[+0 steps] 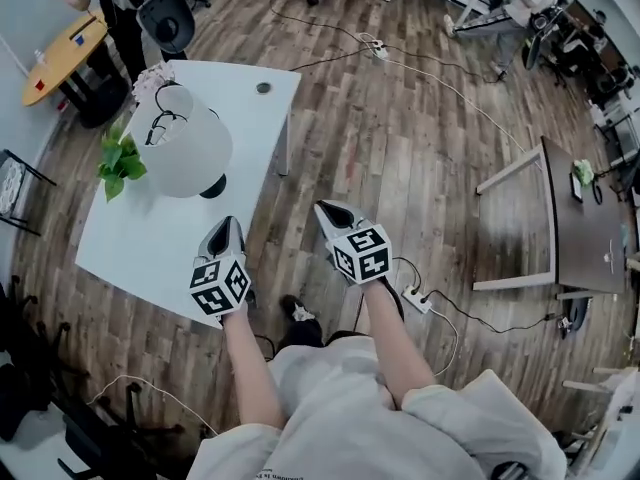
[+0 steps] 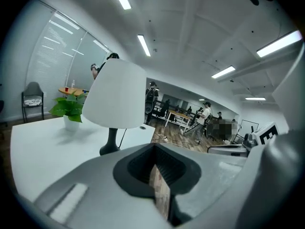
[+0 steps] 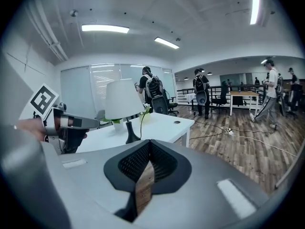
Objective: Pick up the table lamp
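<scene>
Found left tongs [image 1: 226, 228] and right tongs [image 1: 335, 211] pressed together, nothing clamped; left over desk [image 1: 140, 253] edge, right over wood floor [image 1: 400, 148]. Located table lamp [image 1: 188, 148] upright on desk, apart from both, beside potted plant [image 1: 120, 160]. Saw shade's open top from head view only; black base [image 2: 109, 149] from gripper views only. Noted square black-white patterns on marker cubes [image 1: 361, 253].

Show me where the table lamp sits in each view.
Head view: table lamp upper left, on the white table.
Left gripper view: table lamp left of centre, close ahead.
Right gripper view: table lamp left of centre, smaller.
Shared landmark: the white table under it.
</scene>
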### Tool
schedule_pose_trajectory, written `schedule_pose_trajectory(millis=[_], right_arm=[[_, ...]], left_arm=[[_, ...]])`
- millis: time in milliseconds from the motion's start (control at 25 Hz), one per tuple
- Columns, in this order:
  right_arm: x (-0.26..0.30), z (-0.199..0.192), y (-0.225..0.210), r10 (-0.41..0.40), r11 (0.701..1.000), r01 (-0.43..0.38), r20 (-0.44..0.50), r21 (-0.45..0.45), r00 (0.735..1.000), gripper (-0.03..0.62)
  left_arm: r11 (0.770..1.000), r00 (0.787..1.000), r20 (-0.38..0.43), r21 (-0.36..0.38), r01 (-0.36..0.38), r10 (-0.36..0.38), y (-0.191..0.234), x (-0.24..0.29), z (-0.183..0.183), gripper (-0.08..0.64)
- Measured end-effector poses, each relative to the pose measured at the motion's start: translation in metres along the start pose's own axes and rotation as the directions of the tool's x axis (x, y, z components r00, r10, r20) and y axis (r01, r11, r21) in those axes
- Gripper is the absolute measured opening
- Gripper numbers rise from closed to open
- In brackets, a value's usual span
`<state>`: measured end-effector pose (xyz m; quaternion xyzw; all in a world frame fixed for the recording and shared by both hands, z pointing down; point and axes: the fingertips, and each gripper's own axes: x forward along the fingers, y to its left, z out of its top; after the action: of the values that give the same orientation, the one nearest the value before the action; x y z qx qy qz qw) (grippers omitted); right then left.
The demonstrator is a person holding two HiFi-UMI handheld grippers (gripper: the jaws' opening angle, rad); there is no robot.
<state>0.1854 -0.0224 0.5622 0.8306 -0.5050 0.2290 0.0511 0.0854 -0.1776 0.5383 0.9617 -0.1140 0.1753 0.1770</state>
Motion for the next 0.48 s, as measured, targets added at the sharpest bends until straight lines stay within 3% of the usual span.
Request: schedule_pose_trajectory(millis=[240, 480], right_arm=[[0.050, 0.015, 0.013, 0.077, 0.997, -0.077, -0.024, -0.026, 0.997, 0.025], [0.098, 0.029, 0.040, 0.201, 0.977, -0.204, -0.048, -0.060, 0.978, 0.026]], left_arm=[[0.998, 0.998, 0.031, -0.049, -0.048, 0.050, 0.029, 0.006, 0.021, 0.000], [0.990, 0.990, 0.068, -0.084, -0.117, 0.123, 0.039, 0.007, 0.045, 0.000]])
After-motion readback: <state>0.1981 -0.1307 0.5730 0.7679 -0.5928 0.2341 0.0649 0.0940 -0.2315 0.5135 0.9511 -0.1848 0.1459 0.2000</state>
